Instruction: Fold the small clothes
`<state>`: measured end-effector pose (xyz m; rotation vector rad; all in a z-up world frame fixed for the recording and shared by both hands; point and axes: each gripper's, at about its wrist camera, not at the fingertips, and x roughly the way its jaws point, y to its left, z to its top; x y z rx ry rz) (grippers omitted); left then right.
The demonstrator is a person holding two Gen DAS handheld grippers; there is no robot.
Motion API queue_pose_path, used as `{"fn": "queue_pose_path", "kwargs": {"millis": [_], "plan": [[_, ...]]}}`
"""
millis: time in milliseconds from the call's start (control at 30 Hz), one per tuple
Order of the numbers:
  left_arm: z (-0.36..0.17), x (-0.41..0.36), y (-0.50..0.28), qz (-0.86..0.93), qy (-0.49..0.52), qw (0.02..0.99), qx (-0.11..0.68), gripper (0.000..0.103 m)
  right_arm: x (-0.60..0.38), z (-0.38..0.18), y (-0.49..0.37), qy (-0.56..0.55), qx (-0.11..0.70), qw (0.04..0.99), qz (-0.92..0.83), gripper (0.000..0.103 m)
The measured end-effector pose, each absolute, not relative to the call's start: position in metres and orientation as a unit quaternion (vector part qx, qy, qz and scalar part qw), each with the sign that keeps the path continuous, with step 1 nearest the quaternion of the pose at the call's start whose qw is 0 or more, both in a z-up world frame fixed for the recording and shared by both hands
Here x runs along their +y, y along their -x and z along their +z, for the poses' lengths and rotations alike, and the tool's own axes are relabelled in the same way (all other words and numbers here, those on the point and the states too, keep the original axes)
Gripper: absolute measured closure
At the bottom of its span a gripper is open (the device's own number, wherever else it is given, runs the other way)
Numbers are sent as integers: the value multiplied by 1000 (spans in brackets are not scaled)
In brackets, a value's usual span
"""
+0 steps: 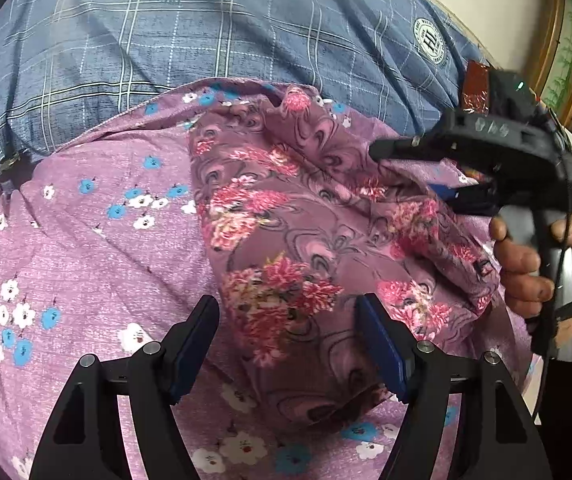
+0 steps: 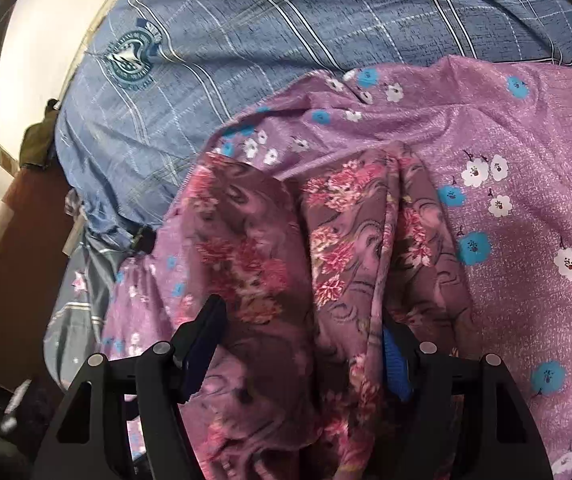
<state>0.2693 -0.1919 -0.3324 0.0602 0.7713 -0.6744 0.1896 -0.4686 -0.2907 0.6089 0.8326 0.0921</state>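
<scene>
Progress: early; floral garment (image 1: 286,240) bunched and creased, no neat fold visible, folding mostly left.
Garment: lay on lilac flowered sheet (image 1: 85,248), middle of bed.
Left claw (image 1: 288,344): wide, over garment's near edge, gripping nothing.
Right claw (image 2: 302,348): wide, cloth draped between jaws, not pinched.
Surface: bed, blue plaid duvet (image 1: 205,48) behind.
Room: pale wall (image 2: 45,48), framed picture (image 1: 566,52).

I am working in a home bedroom: a blue plaid quilt (image 1: 213,48) and purple flowered bedsheet (image 1: 85,248) cover a bed, with a framed picture (image 1: 566,52) on the wall.
</scene>
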Motion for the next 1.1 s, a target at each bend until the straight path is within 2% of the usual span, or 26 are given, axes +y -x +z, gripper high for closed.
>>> {"fn": "queue_pose_path", "kwargs": {"millis": [100, 233, 267, 333, 367, 500, 633, 733, 767, 800, 867, 1067, 1100], "plan": [[-333, -194, -264, -323, -35, 872, 366, 32, -463, -284, -187, -271, 393, 878, 43, 24], [-334, -191, -262, -320, -36, 871, 370, 32, -448, -289, -196, -230, 413, 881, 19, 24], [-334, -189, -262, -319, -35, 872, 370, 32, -446, -292, -198, -221, 418, 881, 9, 27], [-333, -187, -263, -318, -30, 872, 371, 32, -443, -299, -203, -202, 427, 881, -6, 54], [-333, -185, -264, -318, -26, 871, 373, 32, -442, -302, -204, -191, 432, 881, -15, 76], [-327, -180, -266, -322, -7, 872, 368, 33, -447, -286, -192, -173, 384, 906, -42, 87], [-322, -179, -264, -328, -4, 875, 355, 32, -467, -266, -174, -198, 335, 920, -57, 87], [-338, -189, -268, -321, -26, 866, 383, 32, -492, -293, -179, -225, 383, 891, -88, 85], [-344, -192, -271, -316, -31, 862, 396, 32, -501, -307, -183, -236, 410, 875, -103, 79], [-350, -194, -273, -312, -30, 859, 405, 32, -511, -323, -185, -251, 435, 856, -118, 69], [-348, -193, -273, -313, -21, 858, 407, 32, -519, -323, -182, -275, 429, 851, -123, 56], [-341, -191, -269, -326, -17, 857, 399, 32, -510, -269, -168, -277, 316, 902, -102, 56], [-345, -195, -268, -327, -24, 853, 405, 32, -504, -264, -173, -278, 315, 904, -80, 59]]}}
